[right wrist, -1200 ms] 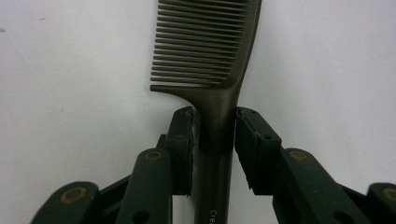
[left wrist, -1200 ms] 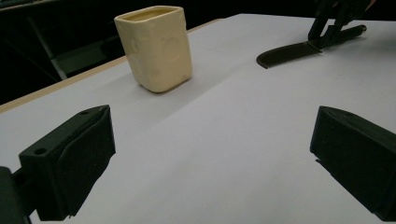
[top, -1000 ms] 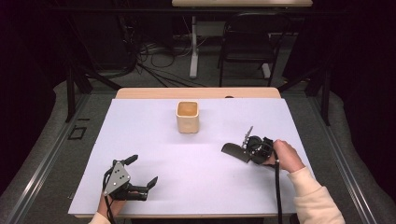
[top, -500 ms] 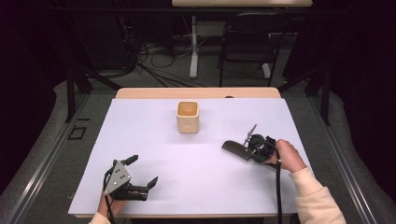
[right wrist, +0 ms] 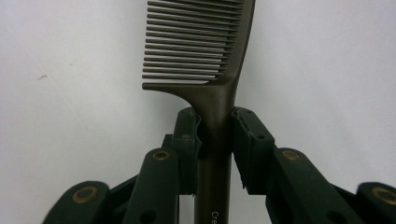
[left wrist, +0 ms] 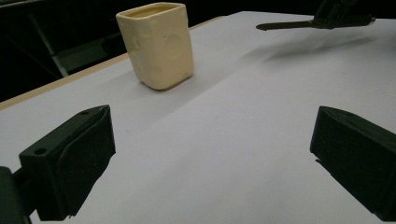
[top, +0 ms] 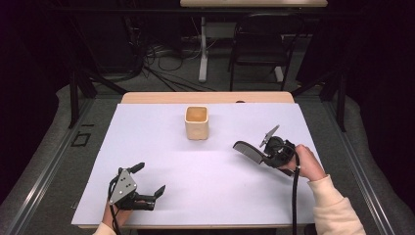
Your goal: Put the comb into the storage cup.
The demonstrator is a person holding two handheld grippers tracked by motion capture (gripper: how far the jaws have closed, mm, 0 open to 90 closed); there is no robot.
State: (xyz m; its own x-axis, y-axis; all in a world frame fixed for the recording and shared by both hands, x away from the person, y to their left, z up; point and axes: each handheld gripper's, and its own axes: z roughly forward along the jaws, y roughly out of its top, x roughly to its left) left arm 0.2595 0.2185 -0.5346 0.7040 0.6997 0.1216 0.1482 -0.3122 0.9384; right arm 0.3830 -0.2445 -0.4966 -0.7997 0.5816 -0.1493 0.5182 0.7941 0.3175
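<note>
Carrying step: the right gripper point(right wrist: 217, 135) was clamped on a comb point(right wrist: 205, 51), the cup point(top: 196, 122) ahead; the left gripper point(top: 147, 183), jaws apart, rested empty. Next, judged: tip the comb upright over the cup.

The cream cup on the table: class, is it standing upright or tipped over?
Upright. The cream cup rests on its base on the white table, its open mouth facing up; the left gripper view shows its walls vertical.

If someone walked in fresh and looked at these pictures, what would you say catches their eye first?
Probably the dark comb, clamped by its handle in the right tongs and held over the white table cover at the right side. Next comes the cream square cup, standing alone toward the far middle. The left tongs rest near the front left edge, jaws wide apart with nothing between them.
</note>
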